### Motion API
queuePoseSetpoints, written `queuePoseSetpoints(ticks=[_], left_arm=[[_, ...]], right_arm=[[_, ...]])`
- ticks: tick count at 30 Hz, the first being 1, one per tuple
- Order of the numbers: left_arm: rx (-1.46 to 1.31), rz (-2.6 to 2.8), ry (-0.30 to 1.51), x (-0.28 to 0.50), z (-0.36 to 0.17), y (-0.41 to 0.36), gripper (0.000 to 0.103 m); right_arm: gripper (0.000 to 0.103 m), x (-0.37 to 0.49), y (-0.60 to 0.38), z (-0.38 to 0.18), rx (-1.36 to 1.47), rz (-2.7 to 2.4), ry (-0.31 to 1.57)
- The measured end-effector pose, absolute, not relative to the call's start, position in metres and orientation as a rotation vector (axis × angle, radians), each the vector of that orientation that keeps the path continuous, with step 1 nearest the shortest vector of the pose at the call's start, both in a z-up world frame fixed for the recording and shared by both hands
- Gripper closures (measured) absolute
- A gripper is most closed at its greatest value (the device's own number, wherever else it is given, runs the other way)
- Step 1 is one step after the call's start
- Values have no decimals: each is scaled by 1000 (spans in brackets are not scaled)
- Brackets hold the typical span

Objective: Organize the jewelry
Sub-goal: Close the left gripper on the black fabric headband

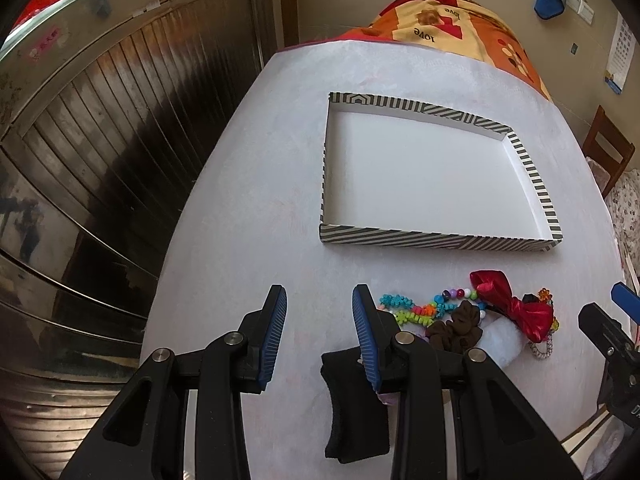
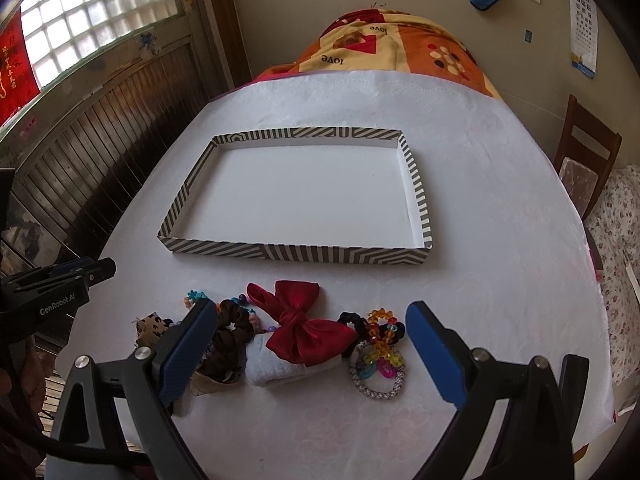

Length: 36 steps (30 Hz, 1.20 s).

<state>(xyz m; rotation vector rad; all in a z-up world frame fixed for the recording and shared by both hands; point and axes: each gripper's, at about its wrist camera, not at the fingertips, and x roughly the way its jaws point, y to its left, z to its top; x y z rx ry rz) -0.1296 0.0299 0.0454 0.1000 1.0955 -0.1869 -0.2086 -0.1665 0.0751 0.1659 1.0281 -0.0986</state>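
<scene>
I read the step in hand as the first pick: the striped tray (image 2: 296, 255) holds nothing, and every piece lies in a cluster on the white table cover (image 2: 500, 184) just in front of the tray's near wall.

My right gripper (image 2: 308, 344) has its fingers spread wide and grips nothing. The red satin bow (image 2: 304, 322) sits between them in that view, so I judge it the natural first target. To do this well, I lower straight down over the bow's knot, close on the knot rather than on a loop, and lift clear before I travel forward over the near wall. The bow rests on a white fluffy item (image 2: 280, 372) and touches a brown scrunchie (image 2: 228, 340), so a slow lift should keep those neighbours from being dragged along.

My left gripper (image 1: 320, 320) is moderately open and empty, poised over bare cover to the left of the cluster. A black fabric piece (image 1: 352, 412) lies below it, near its right finger.

Condition of the items: the bow is glossy and soft, its loops are full. To its right lie a black scrunchie (image 2: 354, 322), a strand of clear coloured beads (image 2: 382, 336) and a braided ring (image 2: 376, 384), which overlap one another. A string of bright beads (image 1: 420, 308) lies at the left end of the cluster. The tray is shallow and its floor is white.
</scene>
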Motion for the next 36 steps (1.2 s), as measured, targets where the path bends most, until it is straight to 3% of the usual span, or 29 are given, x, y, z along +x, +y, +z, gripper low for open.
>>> queuePoseSetpoints(ticks=[36], left_arm=[[114,-185,1135,-128,32,29,90]], right_arm=[[5,-208,-173,65,185,-114,1065]])
